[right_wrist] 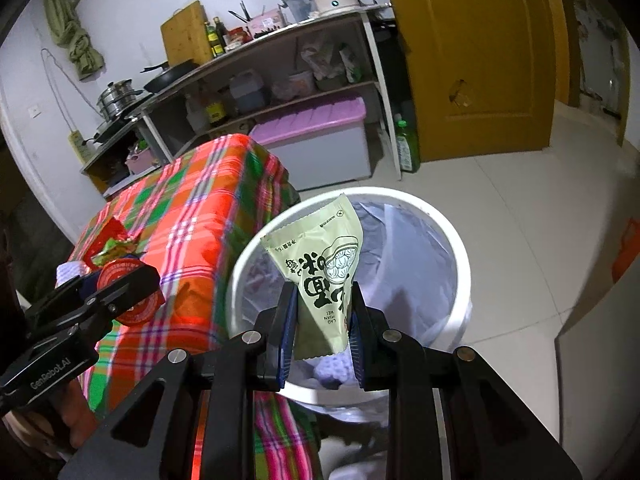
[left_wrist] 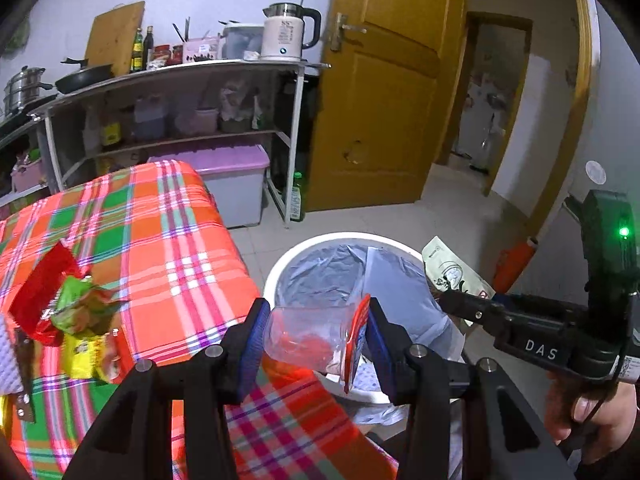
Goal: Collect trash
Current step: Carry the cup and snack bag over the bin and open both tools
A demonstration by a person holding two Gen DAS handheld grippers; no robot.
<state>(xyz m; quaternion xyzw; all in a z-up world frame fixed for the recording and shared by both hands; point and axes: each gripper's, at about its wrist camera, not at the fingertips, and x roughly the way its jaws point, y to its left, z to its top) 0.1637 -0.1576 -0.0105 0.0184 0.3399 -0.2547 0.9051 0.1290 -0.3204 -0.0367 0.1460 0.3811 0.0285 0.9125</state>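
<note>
Pinching a clear plastic cup (left_wrist: 308, 336) by its sides, left gripper (left_wrist: 314, 340) holds it lower centre over the bin (left_wrist: 280, 264). Right gripper (right_wrist: 322, 326) clamps a light, crinkly wrapper (right_wrist: 324, 276) at its lower end, above bin centre-frame; both flimsy, so grip edges w/ light squeeze

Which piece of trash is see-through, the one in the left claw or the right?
The left claw holds the clear plastic cup with a red peel lid; the right claw's pale green wrapper is opaque.

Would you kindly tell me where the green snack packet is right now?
The green packet is clamped in the right gripper, held above the white bin beside the plaid table.
</note>
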